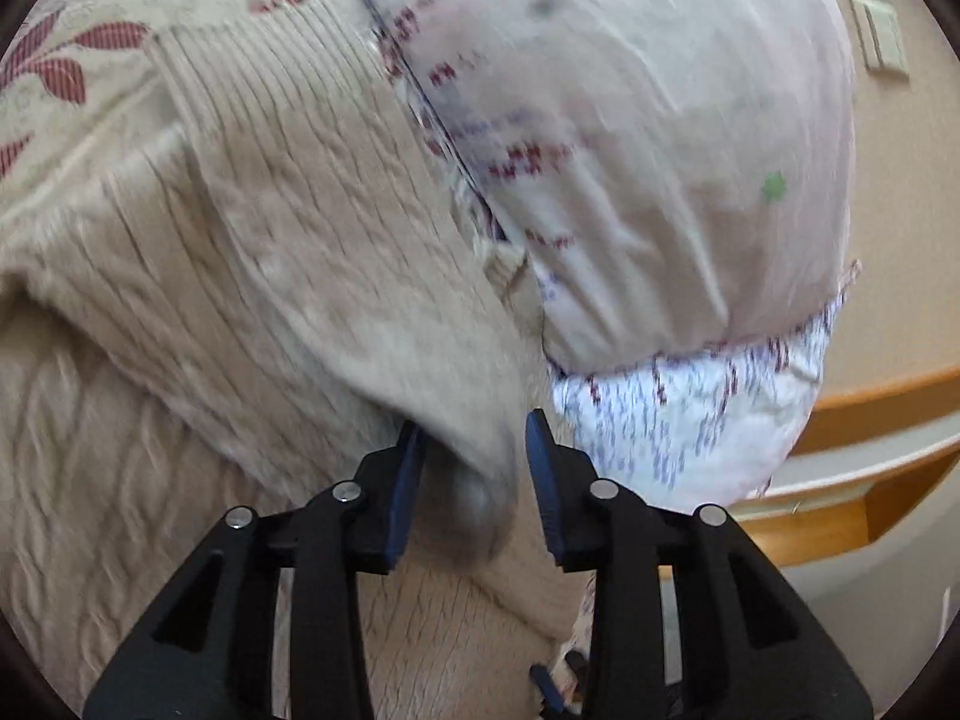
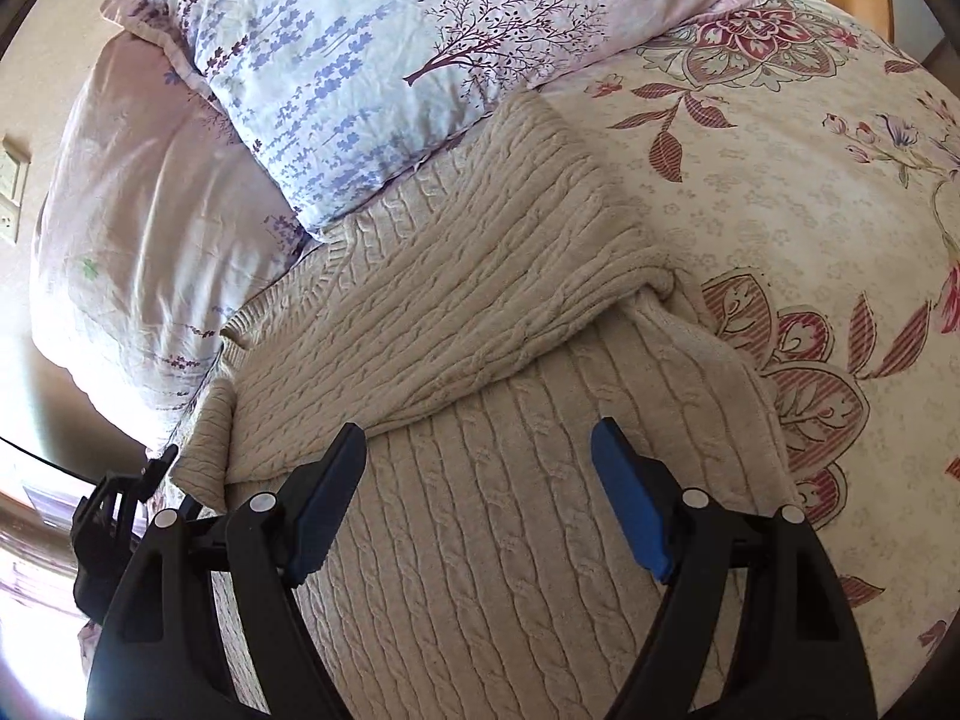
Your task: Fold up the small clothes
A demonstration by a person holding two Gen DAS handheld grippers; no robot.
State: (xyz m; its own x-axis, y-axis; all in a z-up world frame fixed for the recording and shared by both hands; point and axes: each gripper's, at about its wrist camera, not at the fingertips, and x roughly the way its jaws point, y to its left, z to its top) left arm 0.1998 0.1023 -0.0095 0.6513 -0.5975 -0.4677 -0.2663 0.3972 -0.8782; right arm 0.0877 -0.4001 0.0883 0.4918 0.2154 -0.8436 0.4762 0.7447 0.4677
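Observation:
A cream cable-knit sweater (image 2: 480, 300) lies on the bed with one sleeve folded across its body. In the left wrist view the sweater (image 1: 270, 252) fills the left half, blurred. My left gripper (image 1: 475, 426) is partly open at the sweater's edge by the pillow. A rounded fold of the sleeve (image 1: 480, 480) sits between its blue pads; the right pad stands clear of the knit. My right gripper (image 2: 480, 429) hovers over the sweater's lower body, wide open, with nothing between its fingers.
A pale pillow with lavender and tree prints (image 2: 372, 60) and a pinkish one (image 2: 138, 210) lie beyond the sweater. A floral bedspread (image 2: 780, 192) extends right. A wooden bed frame (image 1: 840, 480) and a wall with switch plates (image 1: 882, 36) are at the right.

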